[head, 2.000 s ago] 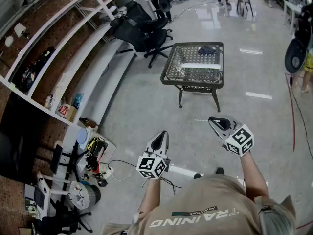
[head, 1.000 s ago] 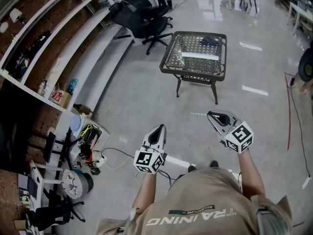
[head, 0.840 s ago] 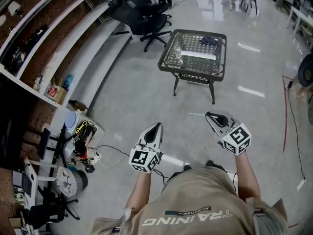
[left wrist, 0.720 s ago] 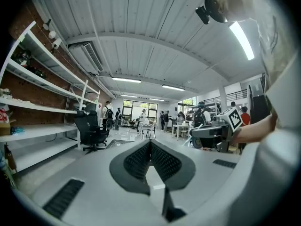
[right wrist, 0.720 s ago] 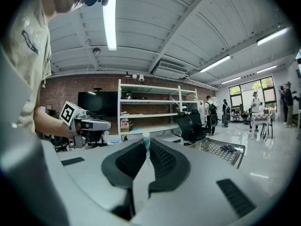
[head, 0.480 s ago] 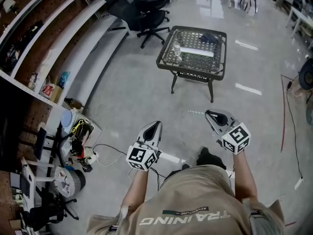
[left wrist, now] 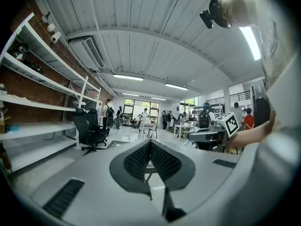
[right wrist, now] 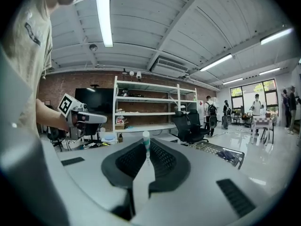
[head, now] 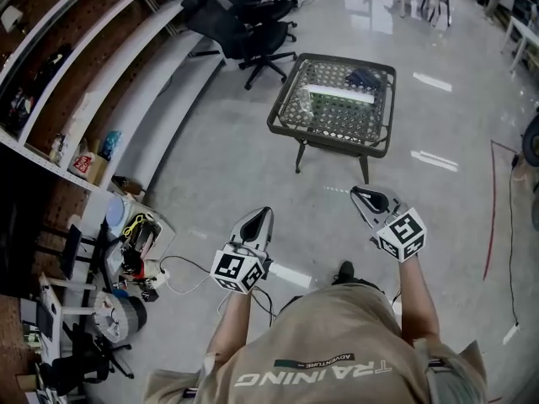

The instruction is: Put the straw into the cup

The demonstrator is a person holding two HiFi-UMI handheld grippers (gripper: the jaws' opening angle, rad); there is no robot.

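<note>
My right gripper is shut on a thin straw in a white paper wrap, whose white and green tip sticks up between the jaws. In the head view that gripper is held level over the floor at the right. The straw cannot be made out there. My left gripper is level beside it, and in its own view its jaws are shut with nothing between them. Ahead stands a small dark mesh table. On it, something clear at the left is too small to name.
A white strip and a dark blue thing also lie on the table. Black office chairs stand beyond it at the left. Shelves and floor clutter with cables line the left wall. A red cable runs along the floor at right.
Both grippers have been carried forward over the floor towards the mesh table, side by side. Their jaws have not changed, and the person's foot has stepped forward.
</note>
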